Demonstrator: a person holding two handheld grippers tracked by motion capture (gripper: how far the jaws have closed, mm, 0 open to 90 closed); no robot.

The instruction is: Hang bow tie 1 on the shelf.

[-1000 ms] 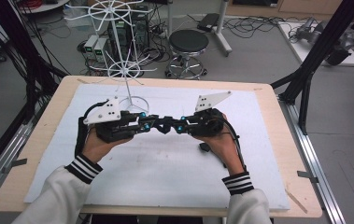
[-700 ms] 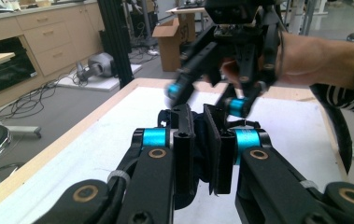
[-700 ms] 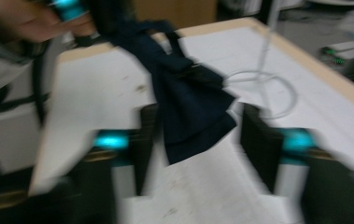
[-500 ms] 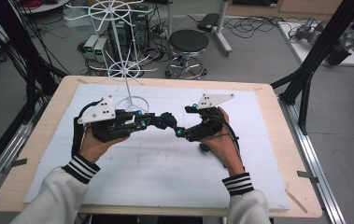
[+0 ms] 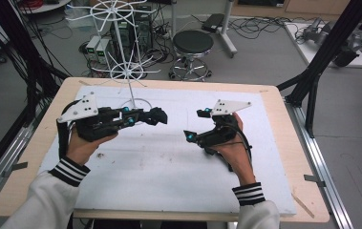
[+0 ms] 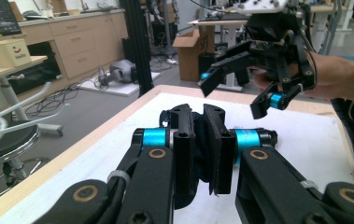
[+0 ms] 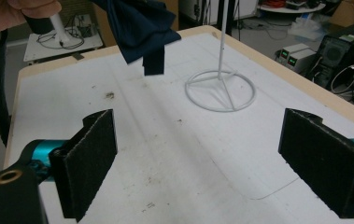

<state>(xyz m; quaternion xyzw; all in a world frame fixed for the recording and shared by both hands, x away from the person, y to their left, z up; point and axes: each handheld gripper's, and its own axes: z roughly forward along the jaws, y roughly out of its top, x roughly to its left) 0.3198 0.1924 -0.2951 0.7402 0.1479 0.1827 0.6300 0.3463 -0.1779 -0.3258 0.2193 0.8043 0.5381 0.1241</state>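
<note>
High view — left hand-held gripper (image 5: 157, 116) clenched on a dark blue cloth (image 7: 139, 23) above the worktop (image 5: 169, 167); right hand-held gripper (image 5: 194, 125) released, jaws just opened, nothing between them — wire stand (image 5: 126, 71) behind.

a lab: floor cables (image 5: 260, 26), power supplies (image 5: 97, 47), black rig frame (image 5: 334, 45)

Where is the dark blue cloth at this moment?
The dark blue cloth is pinched in the left claw, above the white mat left of centre, beside the white wire rack.
</note>
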